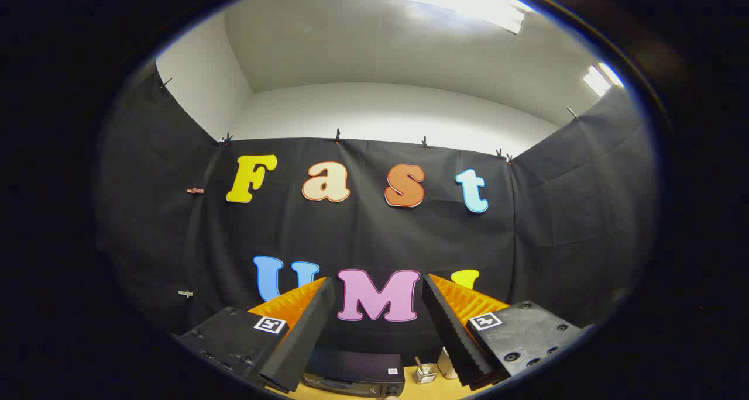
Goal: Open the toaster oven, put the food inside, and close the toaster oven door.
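No readable text here: square coded markers sit on each side of the gripper (377, 306), and the toaster oven's (354, 372) small sticker is too small to read.

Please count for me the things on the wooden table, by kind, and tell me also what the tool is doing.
Toaster oven: 1
Small clear glass container: 1
Pale container, partly hidden behind a finger: 1
Total: 3
All stand on the table, low between the fingers. The tool is open and holds nothing.
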